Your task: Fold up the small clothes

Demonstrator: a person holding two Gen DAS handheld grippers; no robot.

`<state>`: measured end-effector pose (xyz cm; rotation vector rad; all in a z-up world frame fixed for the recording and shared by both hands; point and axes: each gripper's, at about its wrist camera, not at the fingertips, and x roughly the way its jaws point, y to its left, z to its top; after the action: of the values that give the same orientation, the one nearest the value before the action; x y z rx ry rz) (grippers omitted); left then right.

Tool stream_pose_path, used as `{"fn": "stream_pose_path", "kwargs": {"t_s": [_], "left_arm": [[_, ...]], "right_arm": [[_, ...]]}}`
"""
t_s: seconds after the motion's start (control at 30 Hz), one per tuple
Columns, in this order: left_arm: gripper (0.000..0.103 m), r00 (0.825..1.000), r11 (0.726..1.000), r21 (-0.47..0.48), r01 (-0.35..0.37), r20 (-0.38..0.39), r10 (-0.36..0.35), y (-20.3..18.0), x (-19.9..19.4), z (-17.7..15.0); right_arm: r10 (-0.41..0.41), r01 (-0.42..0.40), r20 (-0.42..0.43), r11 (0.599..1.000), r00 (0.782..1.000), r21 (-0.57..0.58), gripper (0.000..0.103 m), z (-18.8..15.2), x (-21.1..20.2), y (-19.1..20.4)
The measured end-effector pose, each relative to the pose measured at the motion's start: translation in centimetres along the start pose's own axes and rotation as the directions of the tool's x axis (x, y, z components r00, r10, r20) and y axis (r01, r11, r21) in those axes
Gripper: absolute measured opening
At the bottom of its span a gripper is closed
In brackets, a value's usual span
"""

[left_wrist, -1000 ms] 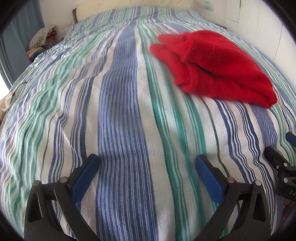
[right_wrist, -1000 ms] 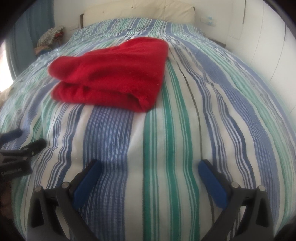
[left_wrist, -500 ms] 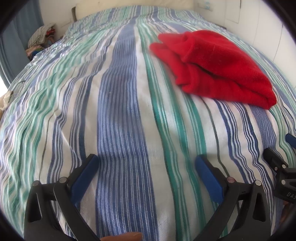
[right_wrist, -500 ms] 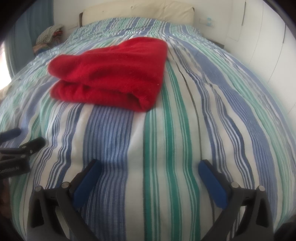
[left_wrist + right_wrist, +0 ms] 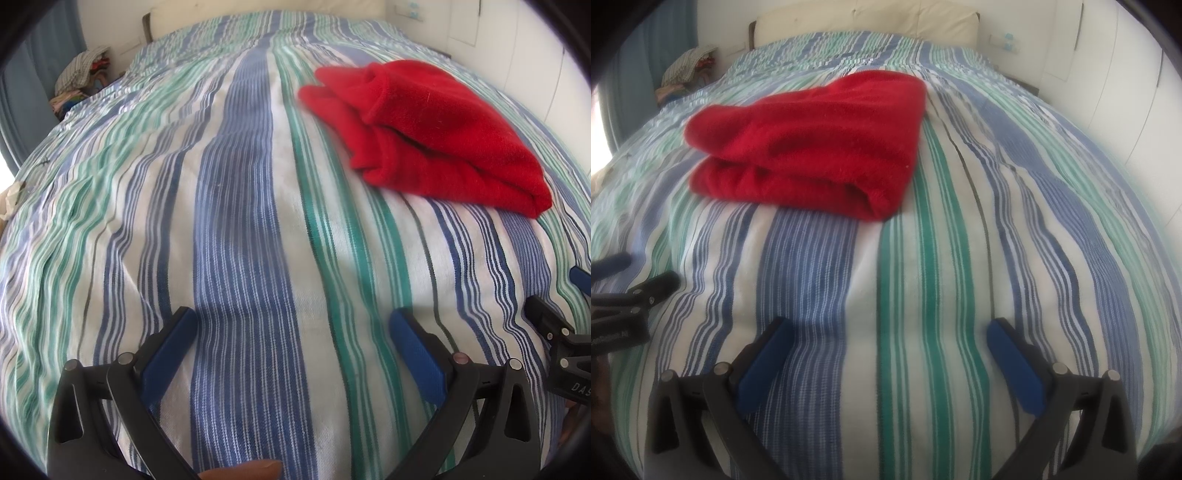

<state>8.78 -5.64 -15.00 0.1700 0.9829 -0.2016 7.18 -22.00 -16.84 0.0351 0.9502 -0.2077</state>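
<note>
A red fleece garment point(image 5: 424, 133) lies folded in a thick bundle on the striped bed cover point(image 5: 240, 221). In the right wrist view the red garment point(image 5: 812, 147) lies ahead and to the left. My left gripper point(image 5: 291, 325) is open and empty, low over the cover, with the garment far ahead to its right. My right gripper point(image 5: 886, 332) is open and empty, a good way short of the garment. Each gripper shows at the edge of the other's view: the right one point(image 5: 561, 332) and the left one point(image 5: 624, 291).
The bed cover point(image 5: 960, 258) has blue, green and white stripes. A cream headboard point(image 5: 871, 18) stands at the far end. A pile of clothes point(image 5: 85, 77) sits beside the bed at the far left. White wall panels point(image 5: 1108, 92) run along the right.
Both grippers have drifted slightly back from the garment. They stay open and empty. The red garment has not moved.
</note>
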Motion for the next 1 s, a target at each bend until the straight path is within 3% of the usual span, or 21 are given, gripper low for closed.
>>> {"fn": "stream_pose_path", "kwargs": {"t_s": [1.0], "left_arm": [[0.103, 1.000, 1.000, -0.005, 0.009, -0.001, -0.009, 0.25, 0.19, -0.04]], "right_arm": [[-0.002, 0.002, -0.003, 1.000, 1.000, -0.002, 0.103, 0.03, 0.03, 0.12]]}}
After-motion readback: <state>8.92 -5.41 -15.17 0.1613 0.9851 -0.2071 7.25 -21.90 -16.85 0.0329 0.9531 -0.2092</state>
